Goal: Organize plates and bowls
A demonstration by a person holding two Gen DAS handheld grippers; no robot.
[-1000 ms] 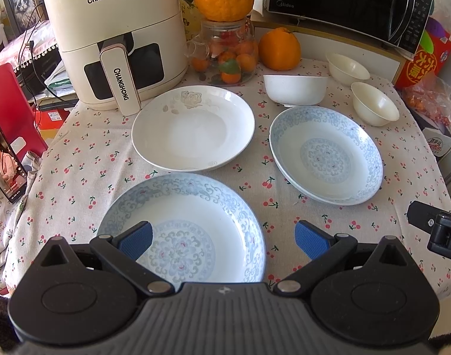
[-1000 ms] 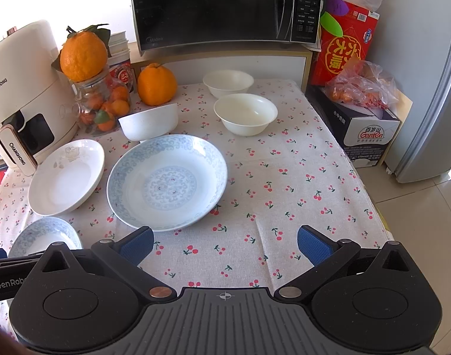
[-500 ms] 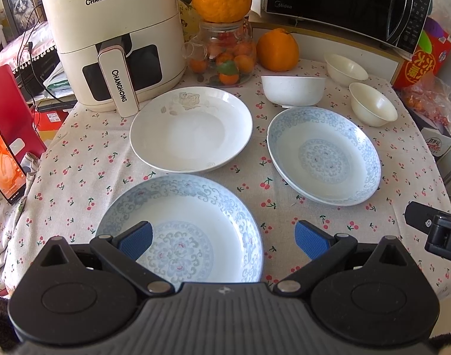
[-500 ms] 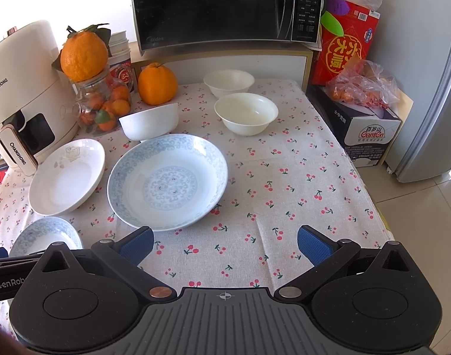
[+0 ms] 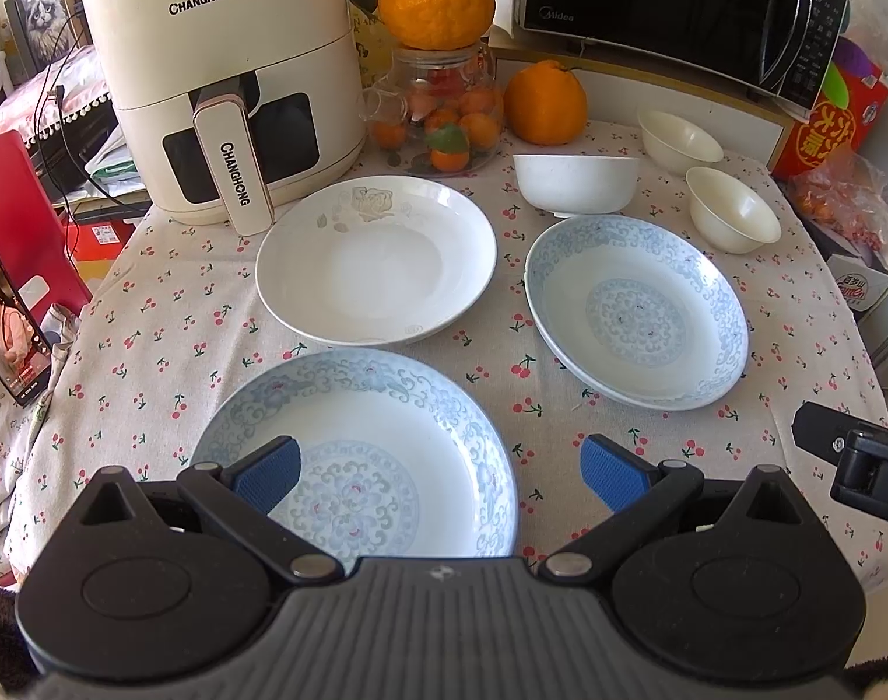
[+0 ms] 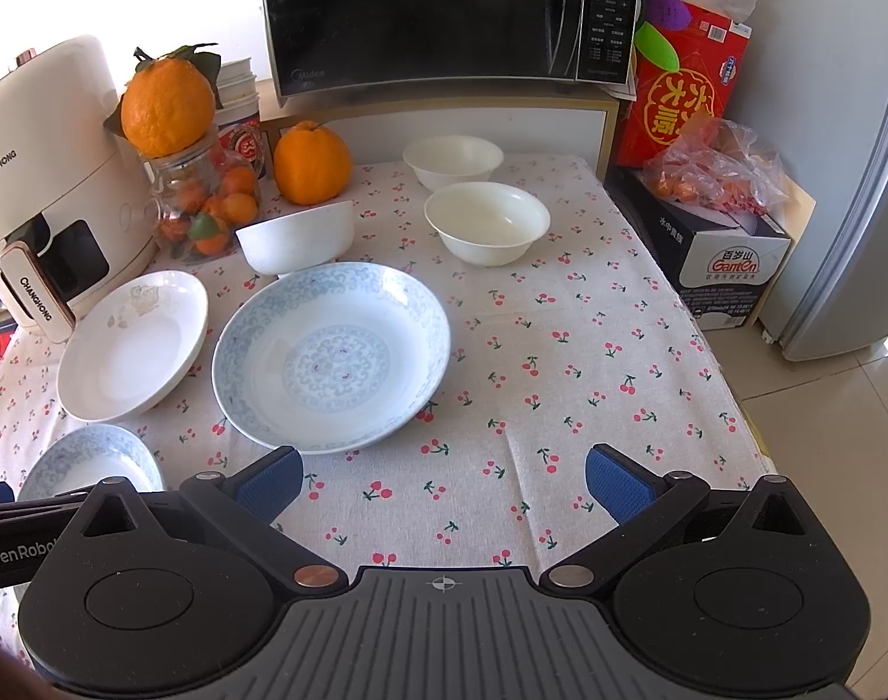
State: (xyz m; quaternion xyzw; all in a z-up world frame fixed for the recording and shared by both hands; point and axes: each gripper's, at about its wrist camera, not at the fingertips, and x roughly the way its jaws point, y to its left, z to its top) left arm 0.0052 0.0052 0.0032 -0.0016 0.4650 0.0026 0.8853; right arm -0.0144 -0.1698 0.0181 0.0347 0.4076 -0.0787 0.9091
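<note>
Three plates lie on the cherry-print tablecloth [image 5: 169,315]. A blue-patterned plate [image 5: 385,426] is nearest, right under my open left gripper [image 5: 441,475]. A plain white plate [image 5: 376,265] lies behind it. A second blue-patterned plate [image 5: 636,312] [image 6: 333,350] lies to the right, just ahead of my open, empty right gripper [image 6: 444,484]. Three white bowls stand at the back: one [image 6: 295,236] behind that plate and two [image 6: 487,221] [image 6: 452,157] further right. Both grippers hover at the table's near edge.
A cream air fryer [image 5: 222,81], a glass jar of small oranges [image 5: 438,116] with a big orange on top, a loose orange [image 5: 546,102] and a microwave [image 6: 444,11] line the back. A box with bagged fruit [image 6: 718,227] stands at the right. A phone [image 5: 9,326] leans at the left.
The left wrist view has shifted very slightly; the plates sit a touch further left. The right gripper has stayed almost still. Both stay open.
</note>
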